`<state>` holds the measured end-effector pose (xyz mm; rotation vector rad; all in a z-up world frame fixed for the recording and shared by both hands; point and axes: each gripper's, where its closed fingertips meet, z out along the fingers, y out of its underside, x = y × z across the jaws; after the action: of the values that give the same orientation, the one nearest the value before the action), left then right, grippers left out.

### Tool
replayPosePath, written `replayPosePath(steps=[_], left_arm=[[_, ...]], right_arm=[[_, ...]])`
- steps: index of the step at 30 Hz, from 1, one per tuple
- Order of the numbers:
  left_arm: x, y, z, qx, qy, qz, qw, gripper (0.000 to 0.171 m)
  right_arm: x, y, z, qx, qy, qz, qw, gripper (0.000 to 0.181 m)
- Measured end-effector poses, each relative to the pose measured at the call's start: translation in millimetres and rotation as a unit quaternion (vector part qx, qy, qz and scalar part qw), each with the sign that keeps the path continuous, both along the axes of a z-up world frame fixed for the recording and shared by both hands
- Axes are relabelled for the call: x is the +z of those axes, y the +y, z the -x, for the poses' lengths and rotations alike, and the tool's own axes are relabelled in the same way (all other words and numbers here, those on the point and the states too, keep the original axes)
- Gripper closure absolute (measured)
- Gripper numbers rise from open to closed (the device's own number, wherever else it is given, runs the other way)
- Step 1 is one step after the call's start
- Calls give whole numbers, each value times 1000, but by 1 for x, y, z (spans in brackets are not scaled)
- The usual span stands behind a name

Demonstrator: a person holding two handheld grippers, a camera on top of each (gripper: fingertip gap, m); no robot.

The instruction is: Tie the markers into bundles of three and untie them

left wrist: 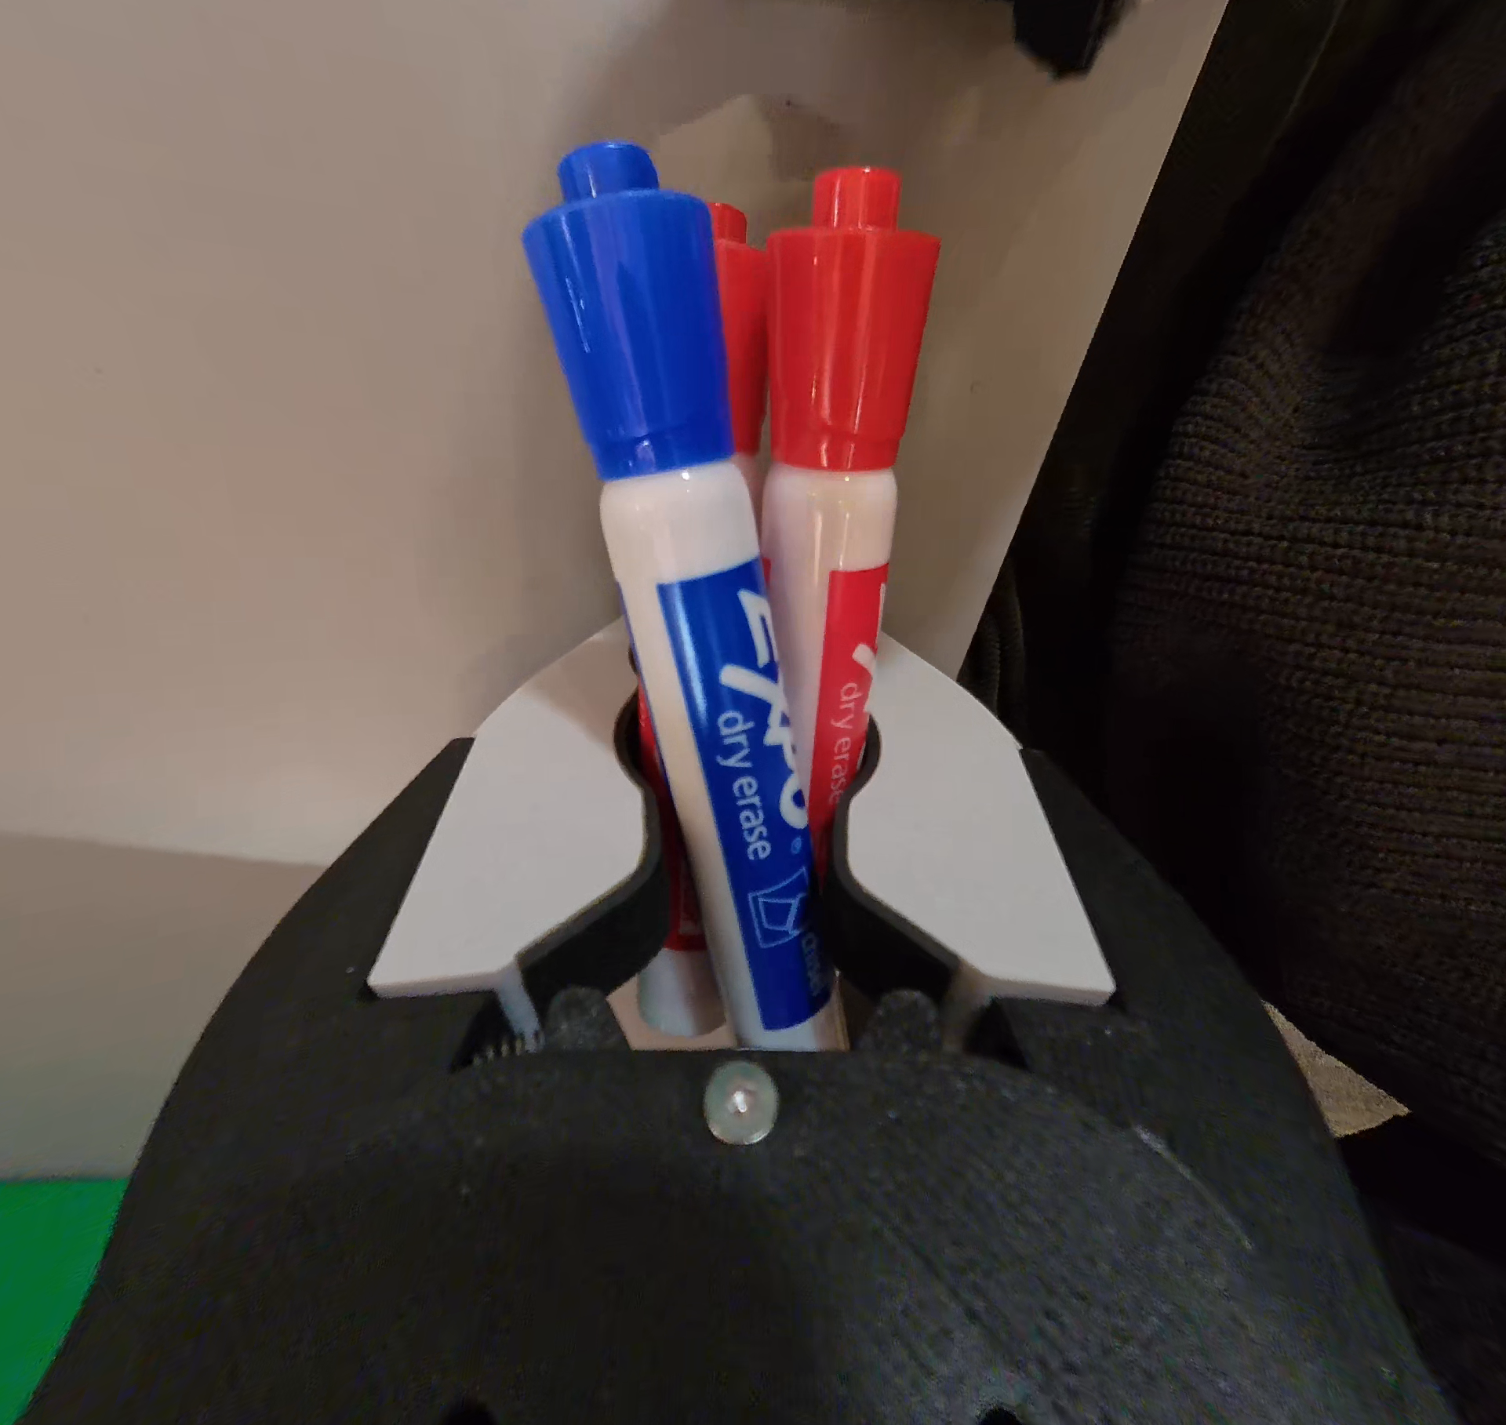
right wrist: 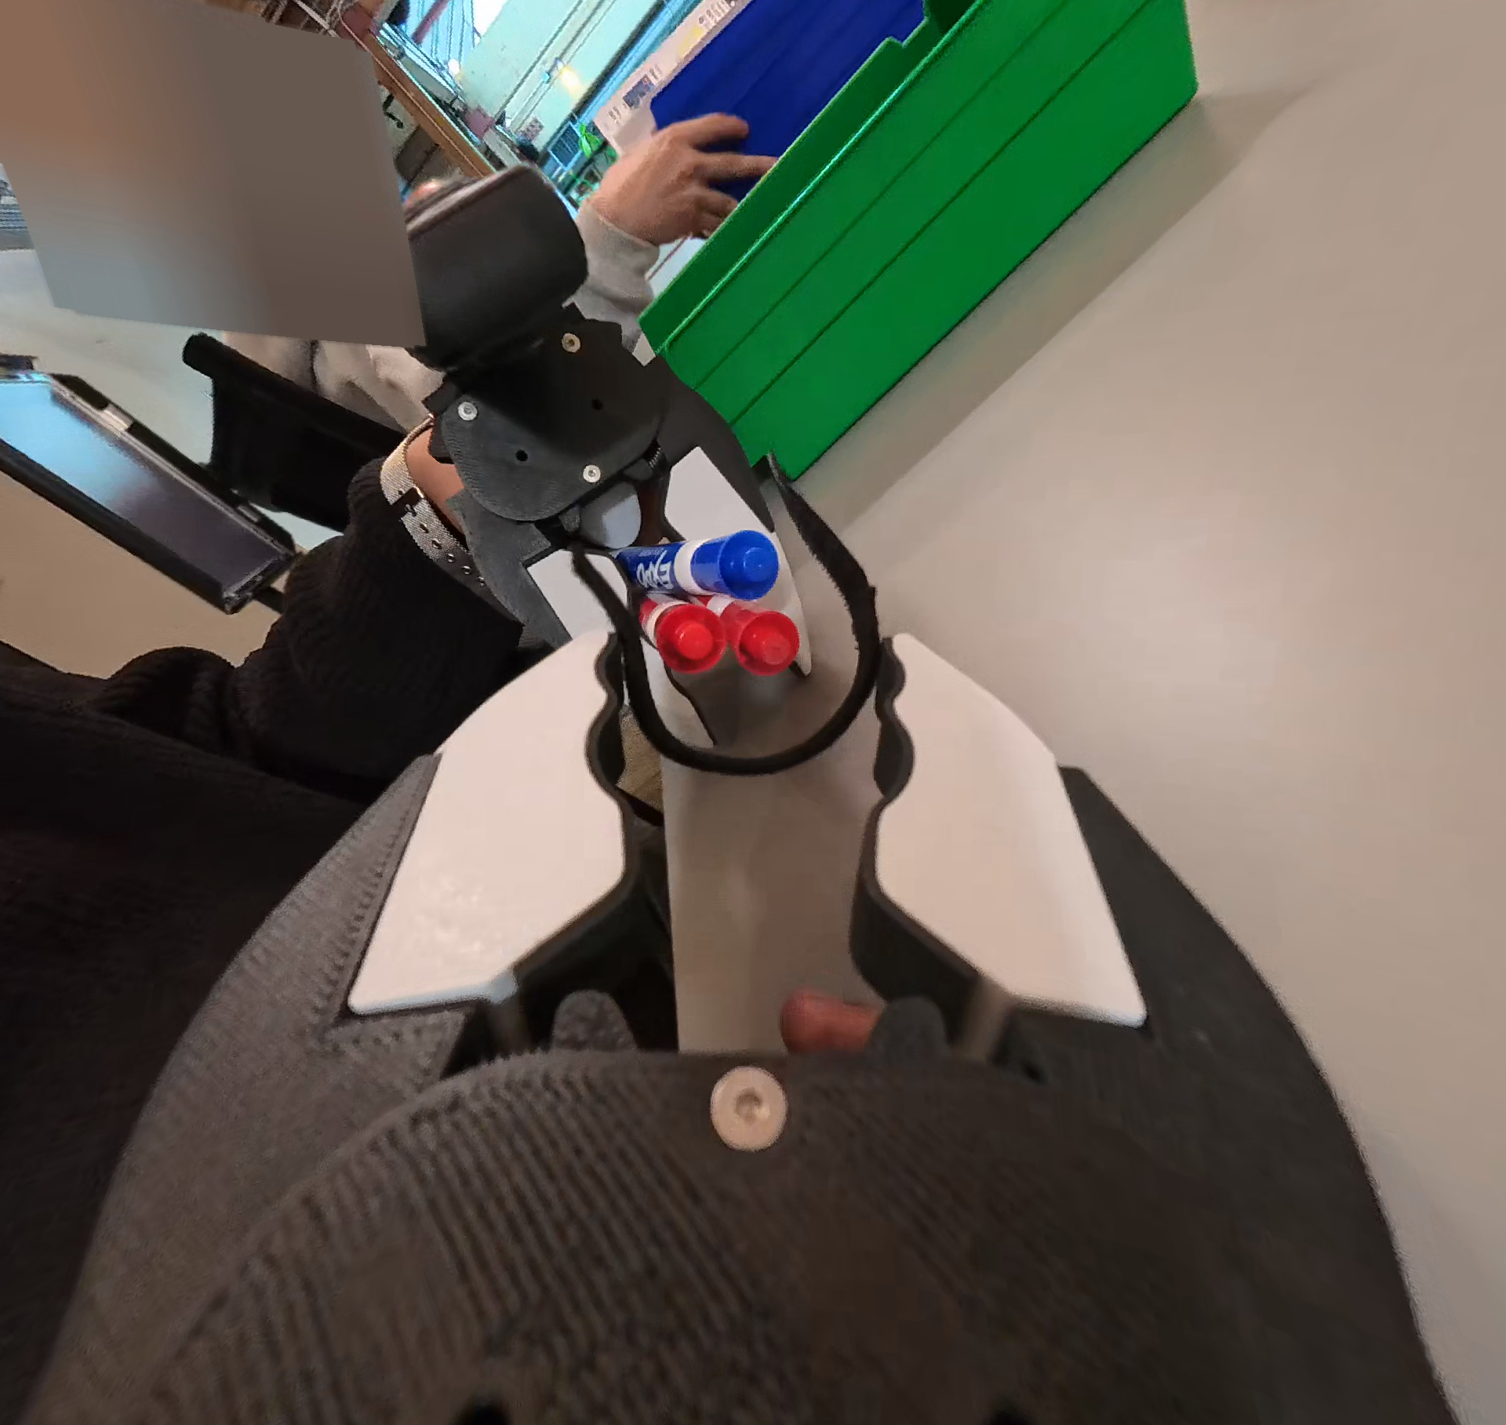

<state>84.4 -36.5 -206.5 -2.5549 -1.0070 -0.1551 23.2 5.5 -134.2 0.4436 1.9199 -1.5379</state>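
Three markers [left wrist: 733, 693]; green bins [right wrist: 937, 245] nearby.

The left gripper [left wrist: 737, 750] is clamped shut, its white fingers [left wrist: 546, 832] angled in from both sides. In the right wrist view it sits ahead of the right gripper [right wrist: 750, 701], fingers pointing toward it, held by a dark-sleeved arm [right wrist: 342, 628] with a metal watchband. The right gripper's white fingers [right wrist: 505, 856] stand apart, pinching nothing; a fingertip shows at their base.
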Motion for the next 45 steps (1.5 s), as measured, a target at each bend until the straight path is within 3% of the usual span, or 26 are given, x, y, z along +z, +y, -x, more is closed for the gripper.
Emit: replayPosePath(steps=[21,45], left_arm=[[7,9,-3,-19,5,-3,1000,128],[4,24,-9,-45,-9,7,999,128]], right_arm=[[-6,-15,-34,44,-22,-12,999,119],[-8,-15,-42,73,6,-23,997,129]])
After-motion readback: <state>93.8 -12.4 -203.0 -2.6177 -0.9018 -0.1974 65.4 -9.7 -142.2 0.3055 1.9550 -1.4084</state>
